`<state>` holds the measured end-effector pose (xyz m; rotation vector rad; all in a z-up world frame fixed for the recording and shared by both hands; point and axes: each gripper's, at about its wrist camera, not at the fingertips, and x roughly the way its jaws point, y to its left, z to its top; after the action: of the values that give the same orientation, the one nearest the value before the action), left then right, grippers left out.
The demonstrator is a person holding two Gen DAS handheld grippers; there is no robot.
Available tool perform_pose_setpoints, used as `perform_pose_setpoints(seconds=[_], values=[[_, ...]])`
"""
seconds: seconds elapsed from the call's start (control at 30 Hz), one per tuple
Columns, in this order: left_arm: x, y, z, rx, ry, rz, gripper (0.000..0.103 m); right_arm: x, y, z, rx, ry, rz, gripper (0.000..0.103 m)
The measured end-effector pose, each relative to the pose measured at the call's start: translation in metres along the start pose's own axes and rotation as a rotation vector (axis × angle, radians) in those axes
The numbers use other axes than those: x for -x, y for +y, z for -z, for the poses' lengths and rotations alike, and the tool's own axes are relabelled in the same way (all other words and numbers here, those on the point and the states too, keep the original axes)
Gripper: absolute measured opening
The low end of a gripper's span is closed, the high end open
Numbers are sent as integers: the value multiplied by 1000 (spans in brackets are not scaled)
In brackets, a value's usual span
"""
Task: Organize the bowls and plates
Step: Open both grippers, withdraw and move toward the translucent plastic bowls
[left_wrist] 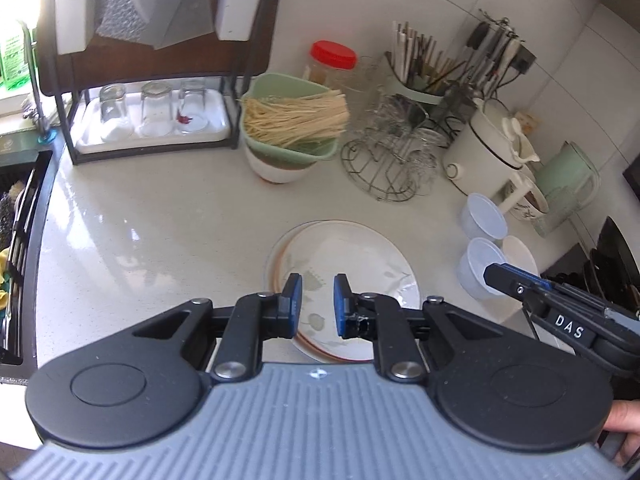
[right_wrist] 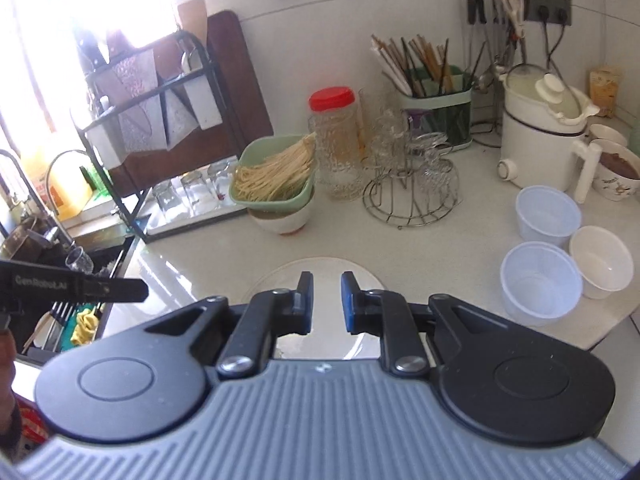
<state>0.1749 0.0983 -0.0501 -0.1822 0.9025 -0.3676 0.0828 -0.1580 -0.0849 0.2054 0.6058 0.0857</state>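
While both grippers hung over the pale counter point(left_wrist: 160, 216), a stack of plates point(left_wrist: 352, 252) lay flat on it, near the front edge; the top plate had a faint leaf print, and a second rim peeked out on its left side; the left gripper point(left_wrist: 318, 300) was above the stack, with its jaws a small way apart and nothing between them; the right gripper point(right_wrist: 327, 300) was above the same plates point(right_wrist: 320, 270), and its jaws were a small way apart too, holding nothing; to the right of the plates stood two clear plastic cups point(right_wrist: 542, 276) and a small white bowl point(right_wrist: 602, 262), close together; behind the plates a green bowl of dry noodles point(left_wrist: 290, 120) sat on top of a white bowl point(left_wrist: 272, 166); beside it was a wire rack with glass cups point(left_wrist: 384, 160); a jar with a red lid point(right_wrist: 332, 140) stood by the wall
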Motion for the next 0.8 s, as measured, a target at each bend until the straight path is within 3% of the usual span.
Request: perform_pose_setpoints(seconds=[0.23, 0.5, 0.8], values=[[5, -27, 5, -30, -12, 13, 18, 18, -14, 2, -21, -45, -1, 18], [-16, -67, 11, -14, -12, 44, 18, 21, -55, -1, -8, -51, 20, 18], [-41, -127, -8, -69, -30, 49, 18, 22, -107, -15, -17, -61, 57, 18]])
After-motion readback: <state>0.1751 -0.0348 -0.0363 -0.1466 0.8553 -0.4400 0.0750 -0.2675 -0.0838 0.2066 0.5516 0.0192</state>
